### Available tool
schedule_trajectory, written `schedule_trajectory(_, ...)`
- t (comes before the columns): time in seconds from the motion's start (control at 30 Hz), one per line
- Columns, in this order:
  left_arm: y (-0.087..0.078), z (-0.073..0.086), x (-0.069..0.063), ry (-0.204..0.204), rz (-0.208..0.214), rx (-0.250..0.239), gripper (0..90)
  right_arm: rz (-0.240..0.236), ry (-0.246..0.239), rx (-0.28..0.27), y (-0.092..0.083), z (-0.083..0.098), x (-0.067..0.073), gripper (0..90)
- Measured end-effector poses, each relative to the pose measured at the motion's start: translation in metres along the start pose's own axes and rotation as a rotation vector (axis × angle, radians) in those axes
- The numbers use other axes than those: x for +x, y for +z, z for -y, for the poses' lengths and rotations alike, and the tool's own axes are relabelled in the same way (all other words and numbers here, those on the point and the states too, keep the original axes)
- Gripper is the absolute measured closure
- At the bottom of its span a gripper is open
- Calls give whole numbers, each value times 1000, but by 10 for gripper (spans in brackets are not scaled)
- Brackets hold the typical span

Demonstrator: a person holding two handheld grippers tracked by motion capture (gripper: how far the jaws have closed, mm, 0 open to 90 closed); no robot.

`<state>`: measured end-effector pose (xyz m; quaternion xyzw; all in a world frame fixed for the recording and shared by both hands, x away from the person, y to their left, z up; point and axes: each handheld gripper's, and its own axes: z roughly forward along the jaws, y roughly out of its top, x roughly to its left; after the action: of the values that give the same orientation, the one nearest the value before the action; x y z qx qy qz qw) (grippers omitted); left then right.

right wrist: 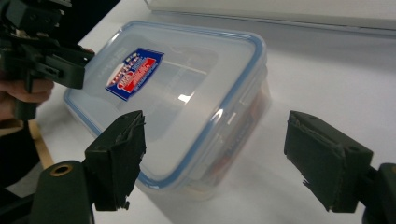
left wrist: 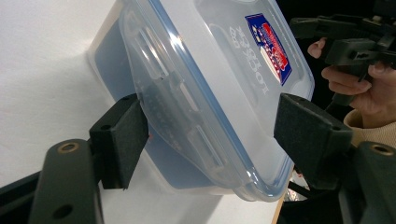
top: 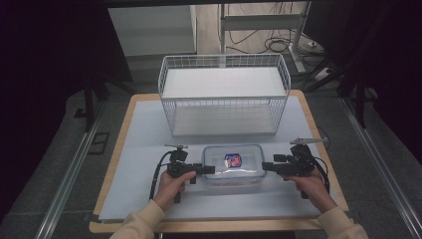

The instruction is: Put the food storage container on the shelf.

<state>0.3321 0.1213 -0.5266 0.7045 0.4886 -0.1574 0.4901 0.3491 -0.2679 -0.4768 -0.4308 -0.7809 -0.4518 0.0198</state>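
A clear plastic container [top: 233, 175] with a blue-rimmed lid and a red and blue label [top: 232, 160] sits on the white mat near the front of the table. My left gripper [top: 206, 170] is at its left end. In the left gripper view, the jaws [left wrist: 217, 133] straddle that end of the container [left wrist: 210, 70]. One pad [left wrist: 123, 135] is against the side latch and the other pad [left wrist: 310, 133] stands clear over the lid. My right gripper [top: 267, 167] is open at the right end, its jaws [right wrist: 219, 158] spread wide around the near corner of the container [right wrist: 177, 88].
A white wire basket [top: 224, 59] stands behind the container at the back of the table. The white mat [top: 139, 149] covers the wooden tabletop, whose edge [top: 112, 164] runs along the left. Dark floor and metal rails lie on both sides.
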Motion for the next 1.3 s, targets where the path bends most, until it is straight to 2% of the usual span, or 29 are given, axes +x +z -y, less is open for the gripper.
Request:
schedule_trajectory(0.2,0,0,0,1,-1,1,265,-63,78,24,13,-3,-10,203)
schedule_trajectory(0.47,0,0,0,0,0,0,266,-137,124,81,30,-3,-12,228)
schedule_trajectory(0.73,0,0,0,-1,0,-3,266,-150,159,103,38,-3,-14,228)
schedule_trajectory(0.9,0,0,0,-1,-1,-4,266,-158,175,83,35,-5,-19,311)
schedule_trajectory(1.23,-3,2,-1,0,1,-20,306,-198,230,65,30,-2,-25,399)
schedule_trajectory(1.3,-4,3,-1,5,-1,-23,315,-198,222,60,29,-2,-25,409)
